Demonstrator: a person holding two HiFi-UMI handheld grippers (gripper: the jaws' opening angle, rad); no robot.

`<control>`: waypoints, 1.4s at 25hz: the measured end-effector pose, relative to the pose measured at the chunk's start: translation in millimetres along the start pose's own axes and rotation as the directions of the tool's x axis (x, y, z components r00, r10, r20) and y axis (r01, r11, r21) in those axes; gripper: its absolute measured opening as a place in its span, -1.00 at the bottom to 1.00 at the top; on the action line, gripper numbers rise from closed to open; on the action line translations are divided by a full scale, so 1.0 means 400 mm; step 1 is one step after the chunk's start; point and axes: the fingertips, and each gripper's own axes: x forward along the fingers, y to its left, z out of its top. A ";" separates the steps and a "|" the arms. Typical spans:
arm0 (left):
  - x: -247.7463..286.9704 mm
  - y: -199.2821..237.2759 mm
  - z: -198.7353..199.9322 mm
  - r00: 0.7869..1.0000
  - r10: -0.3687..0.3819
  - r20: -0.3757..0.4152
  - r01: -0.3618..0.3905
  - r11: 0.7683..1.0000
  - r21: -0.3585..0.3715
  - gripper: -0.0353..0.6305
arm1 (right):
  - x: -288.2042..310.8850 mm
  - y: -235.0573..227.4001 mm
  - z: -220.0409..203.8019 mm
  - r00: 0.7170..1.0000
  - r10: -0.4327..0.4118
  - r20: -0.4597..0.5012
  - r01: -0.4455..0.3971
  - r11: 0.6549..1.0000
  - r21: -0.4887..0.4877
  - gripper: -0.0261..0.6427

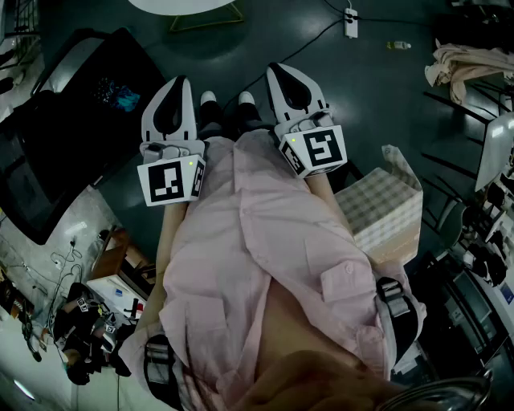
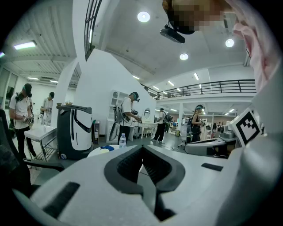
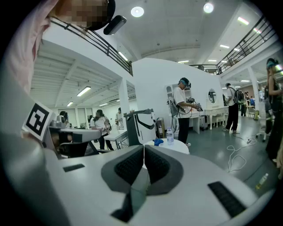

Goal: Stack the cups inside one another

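- The left gripper points toward the round white table; its jaws are pressed together with nothing between them.
- The right gripper points the same way, just beside the left one, and its jaws also meet with nothing held.
- Both grippers are well short of the table, held out in front of the person's pink shirt.
- On the table stands an upright water bottle; how full it is cannot be told.
- Just beside the bottle on the table lie a small blue thing and a small pale thing. They are too small to tell whether they are the cups, and no cup shows anywhere else.
- A checked paper bag stands on the floor well apart from the table, near the person's right side; its contents do not show.
- A black case lies on the floor to the left of the table.
- A small bottle lies on the floor to the right of the table, past a power strip.
- A white and dark machine stands just behind the table.
- Beyond the table, several people stand at white desks.
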 end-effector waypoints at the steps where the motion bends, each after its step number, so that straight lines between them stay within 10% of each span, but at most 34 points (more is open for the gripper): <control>1: -0.001 0.007 -0.001 1.000 0.004 0.000 -0.004 1.000 0.001 -0.85 | 0.005 0.004 0.000 1.000 0.004 0.001 -0.004 1.000 0.003 -0.83; 35: -0.043 0.225 -0.004 0.999 -0.027 0.027 0.028 0.999 -0.024 -0.84 | 0.117 0.151 0.024 0.997 -0.036 0.068 0.035 0.999 0.025 -0.83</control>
